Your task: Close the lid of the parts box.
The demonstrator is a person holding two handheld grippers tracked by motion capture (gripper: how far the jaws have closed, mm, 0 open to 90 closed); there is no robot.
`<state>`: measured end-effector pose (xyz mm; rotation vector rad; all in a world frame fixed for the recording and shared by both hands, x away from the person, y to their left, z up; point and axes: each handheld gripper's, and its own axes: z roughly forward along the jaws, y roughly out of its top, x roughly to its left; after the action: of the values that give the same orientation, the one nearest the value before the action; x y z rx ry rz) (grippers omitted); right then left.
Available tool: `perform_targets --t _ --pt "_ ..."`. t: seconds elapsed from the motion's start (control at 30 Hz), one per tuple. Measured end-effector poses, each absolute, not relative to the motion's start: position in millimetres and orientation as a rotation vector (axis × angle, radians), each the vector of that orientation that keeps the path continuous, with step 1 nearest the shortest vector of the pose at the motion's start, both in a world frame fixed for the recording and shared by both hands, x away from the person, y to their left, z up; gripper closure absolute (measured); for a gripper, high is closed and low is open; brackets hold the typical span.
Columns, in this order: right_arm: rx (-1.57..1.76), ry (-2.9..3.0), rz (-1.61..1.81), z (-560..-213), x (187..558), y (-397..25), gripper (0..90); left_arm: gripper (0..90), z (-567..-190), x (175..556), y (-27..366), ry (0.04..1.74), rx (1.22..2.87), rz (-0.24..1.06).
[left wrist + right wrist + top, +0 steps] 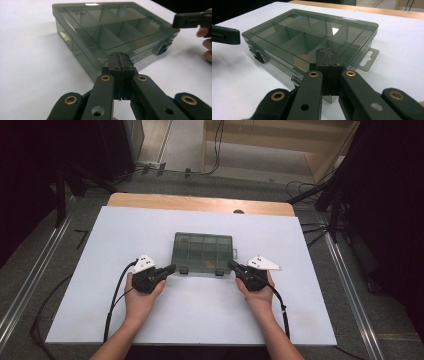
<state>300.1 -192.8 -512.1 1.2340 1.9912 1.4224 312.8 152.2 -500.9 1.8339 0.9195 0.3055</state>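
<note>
A smoky clear plastic compartment box (203,252) lies flat with its lid down in the middle of the white board. My left gripper (171,268) is shut, its tip just off the box's near left corner (100,62). My right gripper (231,264) is shut too, its tip at the near right corner, close to a dark latch (219,272). In the left gripper view my closed jaws (120,56) stand right in front of the box wall. The right gripper view has my closed jaws (326,52) over the box's near edge (287,60), beside a hang tab (365,58).
The white board (125,235) covers a wooden table whose far edge (200,202) is bare. Dark stands and cables (325,215) sit on the floor at both sides. Each hand rests on the board near its front half, with a cable trailing back.
</note>
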Motion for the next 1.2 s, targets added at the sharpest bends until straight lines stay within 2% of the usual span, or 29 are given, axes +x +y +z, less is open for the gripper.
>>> perform_targets --t 0.1,0.13,0.23,0.3,0.37,0.5,0.57,0.6,1.2 --pt "1.237 1.993 1.434 -511 301 -195 87.5 88.3 -498 310 156 0.894 1.814 0.317" --pt "1.242 1.991 1.445 -511 301 -196 87.3 83.0 -497 309 157 0.888 1.811 0.320" --pt "1.238 1.972 1.486 -508 300 -200 75.5 71.5 -494 304 160 0.861 1.780 0.348" --pt "1.213 1.964 1.521 -505 298 -202 63.3 60.0 -492 302 162 0.848 1.771 0.357" --pt "1.208 1.939 1.527 -501 296 -204 47.2 44.4 -490 302 166 0.852 1.753 0.353" --pt "1.199 1.927 1.536 -495 294 -208 10.1 11.6 -489 301 171 0.837 1.753 0.342" --pt "1.191 1.926 1.536 -492 292 -210 0.0 6.0 -489 299 174 0.800 1.761 0.319" --pt "1.184 1.921 1.549 -491 290 -212 0.0 0.0 -489 298 175 0.794 1.763 0.315" --pt "1.186 1.885 1.528 -487 261 -245 0.0 0.0 -481 285 205 0.791 1.757 0.362"
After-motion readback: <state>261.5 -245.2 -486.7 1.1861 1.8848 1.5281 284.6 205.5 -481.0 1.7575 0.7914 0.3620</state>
